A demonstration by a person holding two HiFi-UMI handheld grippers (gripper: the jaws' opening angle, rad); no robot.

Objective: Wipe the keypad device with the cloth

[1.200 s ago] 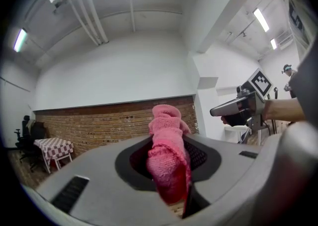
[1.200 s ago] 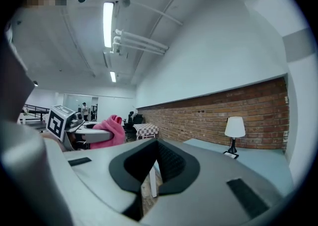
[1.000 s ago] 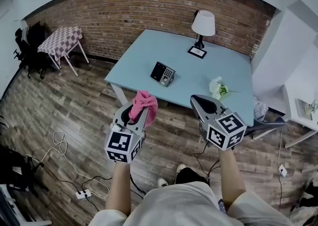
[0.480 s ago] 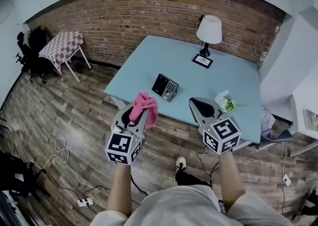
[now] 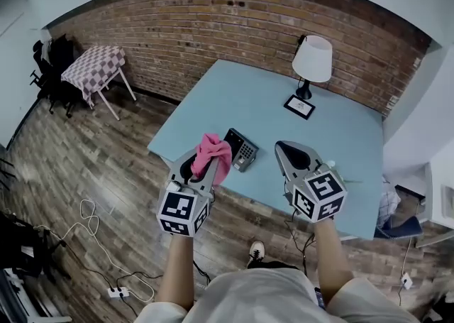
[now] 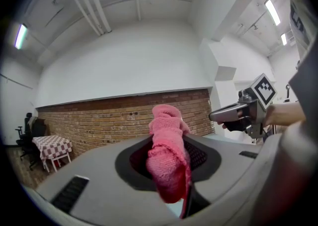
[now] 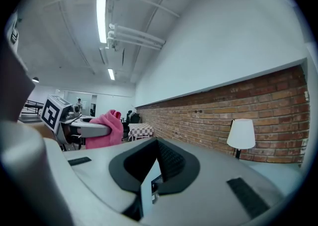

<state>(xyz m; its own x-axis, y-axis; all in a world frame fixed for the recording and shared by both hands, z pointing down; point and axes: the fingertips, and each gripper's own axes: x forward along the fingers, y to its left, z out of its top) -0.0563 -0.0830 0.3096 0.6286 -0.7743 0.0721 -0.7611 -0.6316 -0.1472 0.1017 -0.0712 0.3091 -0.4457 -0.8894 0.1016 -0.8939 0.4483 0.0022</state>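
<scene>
The left gripper [image 5: 201, 170] has its jaws closed on a pink cloth [image 5: 213, 157]. In the left gripper view the cloth is pinched between the jaws, with a thick bunched fold standing up out of them and a shorter end hanging below. The right gripper [image 5: 292, 155] holds nothing: its own view shows the jaws drawn together to a thin slit with no object between them.

The keypad device [image 5: 241, 149] lies on the light blue desk [image 5: 248, 101], close to the desk's near edge. It is dark, with a grid of light keys on its right half. In the head view it sits between the two grippers, just to the right of the cloth, and the cloth's right edge overlaps the device's left corner in the picture. The right gripper is a little apart from the device on its other side. Both grippers are held at the near edge of the desk, side by side and pointing towards the brick wall [image 5: 213, 23].

Further back on the desk stand a lamp [image 5: 312, 61] with a white shade and, just in front of it, a small framed card [image 5: 299, 106]. A small table with a checked cloth [image 5: 92, 67] stands by the wall to the left.
</scene>
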